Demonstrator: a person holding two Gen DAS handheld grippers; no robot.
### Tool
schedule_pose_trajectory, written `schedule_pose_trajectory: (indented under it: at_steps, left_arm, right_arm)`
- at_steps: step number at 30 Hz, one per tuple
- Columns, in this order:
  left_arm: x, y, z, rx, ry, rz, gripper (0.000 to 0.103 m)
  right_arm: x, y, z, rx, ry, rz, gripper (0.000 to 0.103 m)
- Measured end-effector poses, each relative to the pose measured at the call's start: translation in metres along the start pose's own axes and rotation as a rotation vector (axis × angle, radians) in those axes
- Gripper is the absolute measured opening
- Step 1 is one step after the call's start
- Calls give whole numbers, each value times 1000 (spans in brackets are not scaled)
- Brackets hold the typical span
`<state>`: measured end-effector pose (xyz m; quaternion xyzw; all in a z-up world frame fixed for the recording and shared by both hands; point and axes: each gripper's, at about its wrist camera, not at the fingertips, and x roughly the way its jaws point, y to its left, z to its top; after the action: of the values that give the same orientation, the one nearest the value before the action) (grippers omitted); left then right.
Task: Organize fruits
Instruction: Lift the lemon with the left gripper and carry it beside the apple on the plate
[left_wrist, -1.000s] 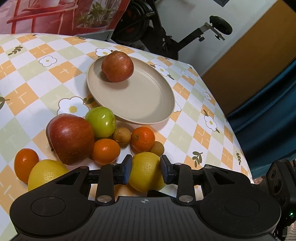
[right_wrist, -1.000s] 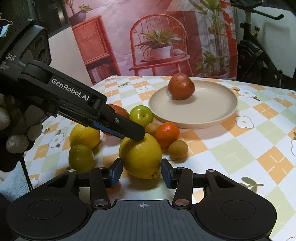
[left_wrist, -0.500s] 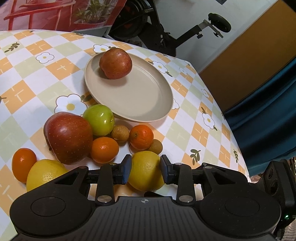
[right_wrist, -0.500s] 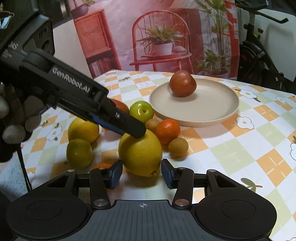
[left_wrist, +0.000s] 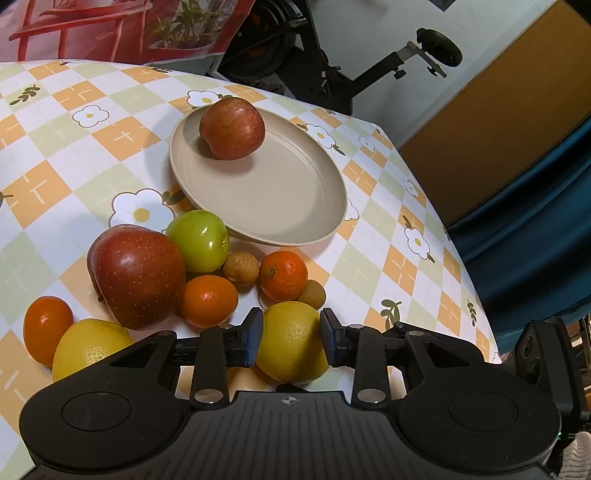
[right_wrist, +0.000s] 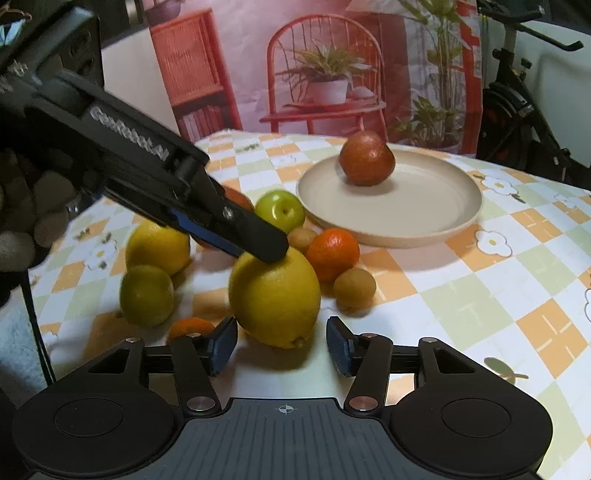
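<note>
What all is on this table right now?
plate: one, beige, mid-table
round fruit: one, reddish-brown, on plate
red apple: one, red, beside green apple
green apple: one, green, beside plate
small oranges: three, orange, mid-pile
brown fruits: two, brown, by oranges
lemons: two, yellow, nearest
lime: one, green, beside lemons
tablecloth: one, checked, under everything
left gripper: one, black, fingers clamping a lemon
right gripper: one, black, fingers opening, lemon between, untouched
</note>
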<state>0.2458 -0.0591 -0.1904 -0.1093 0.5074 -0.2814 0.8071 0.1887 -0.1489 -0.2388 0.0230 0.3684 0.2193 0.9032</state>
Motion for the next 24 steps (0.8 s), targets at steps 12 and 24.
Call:
schedule_pose_trajectory:
  at_steps: [12,24]
  left_arm:
    - [0,-1,0,4,-9,7,36]
    - [-17,-13,9,45,-59,3,36]
  right_arm:
    - [2,0,-1,-13,-22,23,44]
    - [-12,1,10,-4,-83,33,43]
